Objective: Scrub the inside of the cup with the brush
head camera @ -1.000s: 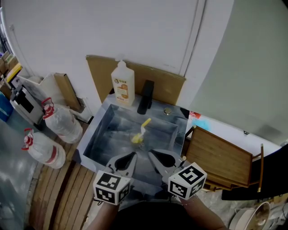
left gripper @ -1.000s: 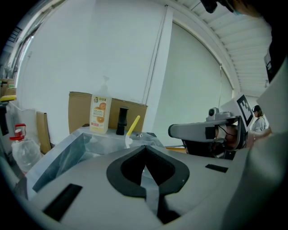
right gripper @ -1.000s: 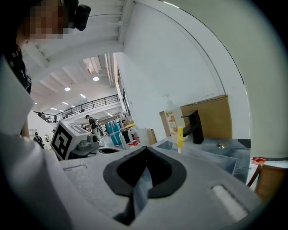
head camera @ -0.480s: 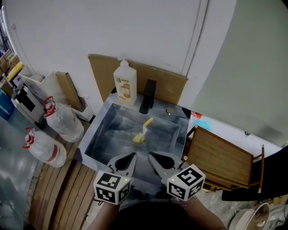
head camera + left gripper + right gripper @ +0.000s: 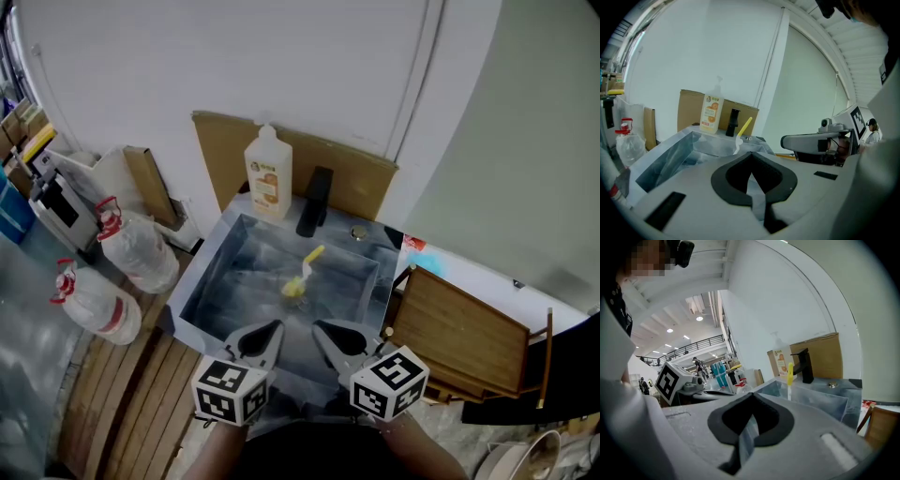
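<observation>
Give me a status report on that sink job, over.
Left gripper and right gripper: jaws shut, empty, at near rim of sink. Brush in the sink, yellow handle up, untouched; cup hard to make out. Nothing in between.

Two closed grippers at the near rim of a grey sink (image 5: 211, 281)
The left gripper (image 5: 273, 328) and right gripper (image 5: 319, 328) sit side by side. A yellow-handled brush (image 5: 306, 266) leans in the basin, with a soap bottle (image 5: 268, 173) and black faucet (image 5: 315, 201) behind.

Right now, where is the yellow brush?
The brush stands tilted near the middle of the sink in the head view, in front of the black faucet.
</observation>
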Available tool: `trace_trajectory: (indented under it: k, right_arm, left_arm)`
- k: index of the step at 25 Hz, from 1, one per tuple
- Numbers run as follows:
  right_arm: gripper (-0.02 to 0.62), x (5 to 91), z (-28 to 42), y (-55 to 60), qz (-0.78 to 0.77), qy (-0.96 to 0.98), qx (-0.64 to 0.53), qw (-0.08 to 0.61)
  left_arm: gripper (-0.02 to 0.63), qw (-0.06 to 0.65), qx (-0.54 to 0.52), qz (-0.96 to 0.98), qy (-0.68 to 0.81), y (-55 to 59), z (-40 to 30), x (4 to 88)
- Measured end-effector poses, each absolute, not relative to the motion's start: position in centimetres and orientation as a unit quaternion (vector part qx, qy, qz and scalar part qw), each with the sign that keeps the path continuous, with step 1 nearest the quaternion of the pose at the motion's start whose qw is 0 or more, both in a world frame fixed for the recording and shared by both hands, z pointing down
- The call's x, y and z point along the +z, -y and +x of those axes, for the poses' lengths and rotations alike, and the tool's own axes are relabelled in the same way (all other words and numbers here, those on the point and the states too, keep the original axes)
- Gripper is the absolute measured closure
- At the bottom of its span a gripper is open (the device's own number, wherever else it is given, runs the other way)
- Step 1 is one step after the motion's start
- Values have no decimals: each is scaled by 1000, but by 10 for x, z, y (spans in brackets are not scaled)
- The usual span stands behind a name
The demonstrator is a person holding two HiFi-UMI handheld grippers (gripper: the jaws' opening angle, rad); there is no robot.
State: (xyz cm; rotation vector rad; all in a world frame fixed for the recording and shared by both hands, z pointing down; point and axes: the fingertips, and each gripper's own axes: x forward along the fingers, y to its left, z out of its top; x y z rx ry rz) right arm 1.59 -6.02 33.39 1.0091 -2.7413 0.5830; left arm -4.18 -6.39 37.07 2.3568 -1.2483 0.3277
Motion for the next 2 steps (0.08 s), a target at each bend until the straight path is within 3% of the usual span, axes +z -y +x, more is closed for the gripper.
trace_trajectory:
  k: [2]
  right_arm:
    - [598,335,16,60,338,917,195,83]
  left_arm:
    - [589,228,117,854,452,62,-43,372]
